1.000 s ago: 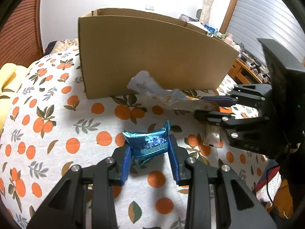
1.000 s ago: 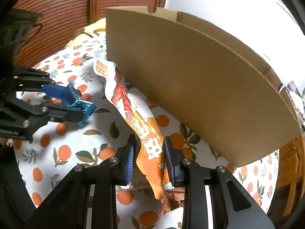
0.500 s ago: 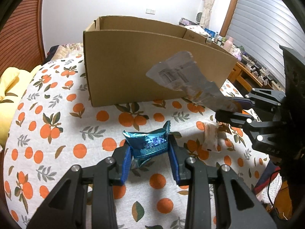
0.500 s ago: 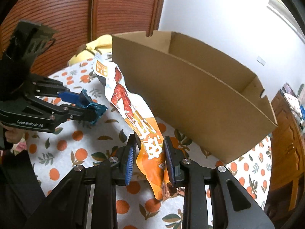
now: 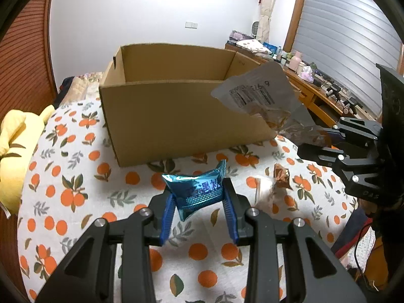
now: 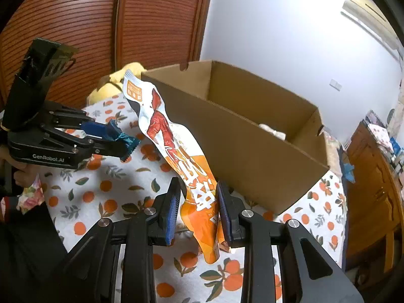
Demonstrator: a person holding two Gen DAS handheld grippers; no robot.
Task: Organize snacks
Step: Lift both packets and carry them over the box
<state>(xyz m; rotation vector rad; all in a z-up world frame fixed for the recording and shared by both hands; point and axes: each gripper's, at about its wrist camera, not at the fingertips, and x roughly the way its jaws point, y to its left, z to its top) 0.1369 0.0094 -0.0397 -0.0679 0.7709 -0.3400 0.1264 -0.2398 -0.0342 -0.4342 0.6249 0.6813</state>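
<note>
While both grippers clench snacks, the cardboard box (image 6: 252, 156) gapes just ahead of the right gripper (image 6: 198, 212), its long orange packet (image 6: 174, 151) pointing toward the rim, nearer than the left gripper (image 5: 199, 210) with its blue packet (image 5: 199, 192).

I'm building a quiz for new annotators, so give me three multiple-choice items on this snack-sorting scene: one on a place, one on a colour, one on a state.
1. Where is the open brown cardboard box?
A. On the orange-print tablecloth, beyond both grippers
B. On the floor
C. On the wooden desk

2. What colour is the small foil snack packet in the left gripper?
A. Red
B. Shiny blue
C. Green

3. What is the state of the long orange-and-white snack pouch?
A. Lying flat on the cloth
B. Already inside the box
C. Clamped in the right gripper, held in the air

Answers: 1 A, the box stands on the cloth ahead of the fingers. 2 B, its wrapper is blue. 3 C, both pads press its lower end and its top sticks up free.
</note>
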